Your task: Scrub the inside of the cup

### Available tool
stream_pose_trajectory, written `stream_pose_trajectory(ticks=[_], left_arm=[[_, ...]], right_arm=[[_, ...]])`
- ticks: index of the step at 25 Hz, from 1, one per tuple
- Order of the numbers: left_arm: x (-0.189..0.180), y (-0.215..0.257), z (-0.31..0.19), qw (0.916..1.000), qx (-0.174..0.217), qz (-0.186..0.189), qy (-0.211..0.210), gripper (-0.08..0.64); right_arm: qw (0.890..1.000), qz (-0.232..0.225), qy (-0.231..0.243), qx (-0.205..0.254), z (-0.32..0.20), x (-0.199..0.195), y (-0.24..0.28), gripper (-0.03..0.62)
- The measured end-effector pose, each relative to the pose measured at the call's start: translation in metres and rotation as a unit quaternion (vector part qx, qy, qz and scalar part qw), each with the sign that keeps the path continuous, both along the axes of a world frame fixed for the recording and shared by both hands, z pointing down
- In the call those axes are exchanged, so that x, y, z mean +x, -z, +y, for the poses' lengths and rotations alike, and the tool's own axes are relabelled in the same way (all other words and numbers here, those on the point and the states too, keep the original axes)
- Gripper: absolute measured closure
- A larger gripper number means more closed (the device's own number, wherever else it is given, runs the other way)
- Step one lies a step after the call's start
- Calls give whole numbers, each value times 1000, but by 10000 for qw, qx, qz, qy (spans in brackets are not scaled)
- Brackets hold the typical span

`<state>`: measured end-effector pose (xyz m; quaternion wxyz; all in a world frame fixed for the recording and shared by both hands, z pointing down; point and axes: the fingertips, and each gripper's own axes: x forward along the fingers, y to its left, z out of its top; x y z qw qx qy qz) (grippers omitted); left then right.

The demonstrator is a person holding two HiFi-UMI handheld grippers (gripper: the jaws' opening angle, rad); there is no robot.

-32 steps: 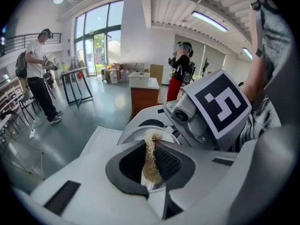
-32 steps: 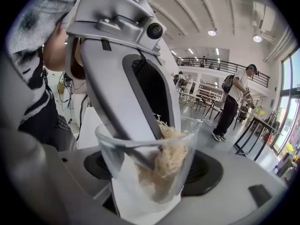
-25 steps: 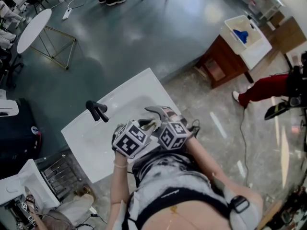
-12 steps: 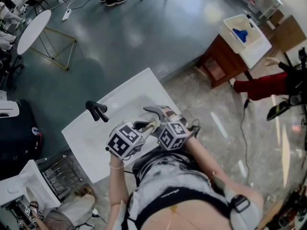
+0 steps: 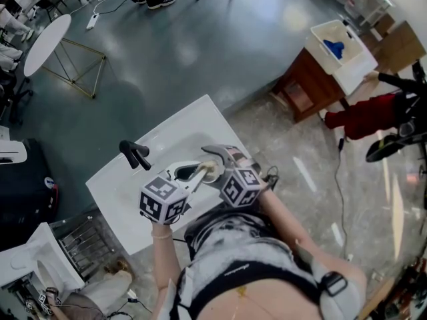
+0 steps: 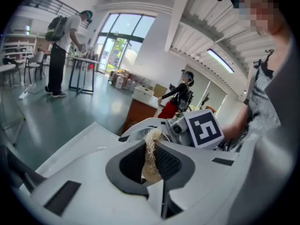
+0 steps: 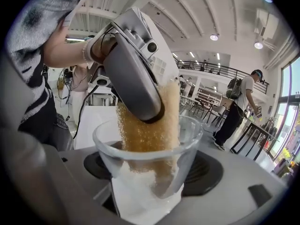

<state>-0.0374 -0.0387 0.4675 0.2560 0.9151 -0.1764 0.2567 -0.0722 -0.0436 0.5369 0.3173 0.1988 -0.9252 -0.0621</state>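
The clear glass cup (image 7: 190,144) is clamped between the right gripper's (image 7: 152,172) jaws, which press on its lower walls; its open mouth faces up. A tan, fibrous scrubber (image 7: 145,125) hangs down inside it, reaching toward the bottom. The left gripper (image 6: 149,146) pinches the scrubber's upper end, its jaws nearly together on the thin pad. Both grippers slant downward and their tips meet above the white sink (image 5: 120,185), near the black faucet (image 5: 135,153). The person's forearms reach in from below in the head view.
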Motion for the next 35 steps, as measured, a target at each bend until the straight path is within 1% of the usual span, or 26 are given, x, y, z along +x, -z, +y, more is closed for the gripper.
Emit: stream_pose_trajectory(ticks=[1,3,5,8,10,14,16,18,20,24,26,29,33,35], left_arm=[[1,-1,-2,9999,32,-63,97,520],[6,-4,-2,9997,7,-209,156,520],[10,-11,0,9989,36,-462,89,520],[14,-23,2,9958,201,-884,-103,520],[16,-28,2,9943,284,-1011,-185,520],[19,-30,1,9941,435,-977,-192,520],[20,-26,-1,9957,470,-798,-64,520],[21,-17,-7,9974,462,-525,172,520],[19,-13,-10,9976,452,-392,354,520],[11,-14,-14,9950,639,-498,579,520],[6,-14,-17,9919,831,-703,650,520],[1,-16,-19,9857,1127,-1121,566,520],[0,-27,-14,9779,1284,-1629,261,520],[-1,-31,-11,9748,1284,-1821,125,518]], right_arm=[[10000,-3,-1,1,0,-1,0,190],[10000,69,35,4,1,-2,1,190],[9998,173,102,24,3,-4,1,190],[9996,252,160,21,6,-7,-2,190],[9994,303,150,-12,6,-6,-4,190],[9993,336,126,-66,6,-3,-6,192],[9994,314,93,-87,6,-1,-5,192],[9996,268,41,-121,5,1,-5,190],[9996,225,9,-143,5,1,-4,190],[9996,254,-29,-153,5,1,-6,190],[9995,240,-89,-172,4,2,-7,190],[9993,238,-188,-216,2,6,-8,190],[9991,309,-230,-182,1,7,-9,191],[9990,347,-235,-144,0,8,-9,192]])
